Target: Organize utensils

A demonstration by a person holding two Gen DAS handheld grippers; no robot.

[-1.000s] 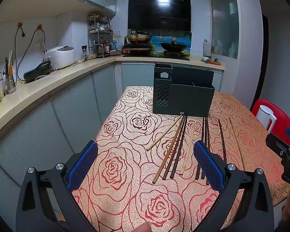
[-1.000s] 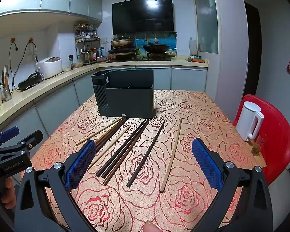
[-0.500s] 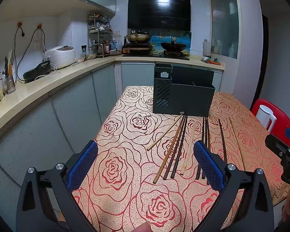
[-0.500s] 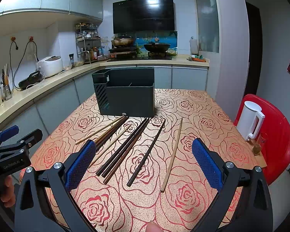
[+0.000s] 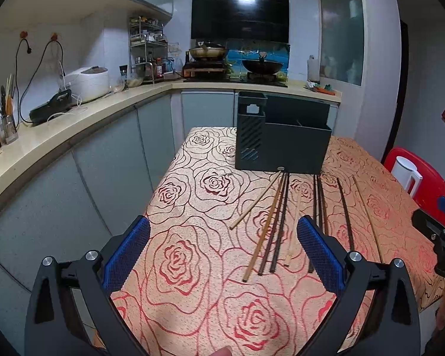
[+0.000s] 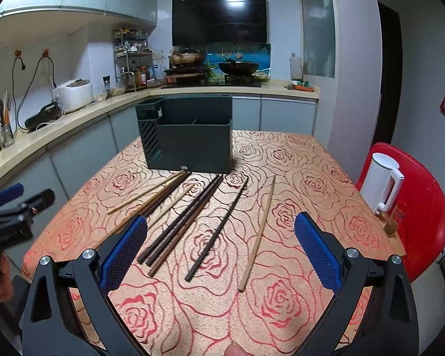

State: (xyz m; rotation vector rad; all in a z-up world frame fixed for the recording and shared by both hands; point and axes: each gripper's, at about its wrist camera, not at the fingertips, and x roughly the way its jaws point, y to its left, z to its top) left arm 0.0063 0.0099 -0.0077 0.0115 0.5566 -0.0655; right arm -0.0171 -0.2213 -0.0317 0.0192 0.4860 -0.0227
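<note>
Meanwhile, almost nothing had been altered: both the left gripper [image 5: 222, 252] and right gripper [image 6: 221, 249] were held spread, empty, with the chopsticks [image 6: 192, 216] ahead untouched before the holder [image 6: 190, 145].

A white kettle [image 6: 381, 186] stands on a red chair [image 6: 424, 207], beside what looks like a small glass [image 6: 392, 225].

A kitchen table [image 6: 305, 160] draped in a rose-patterned cloth carries a dark utensil holder [image 6: 190, 145] toward its far edge, with loose chopsticks [image 6: 190, 216] fanned across the middle toward the near edge.
</note>
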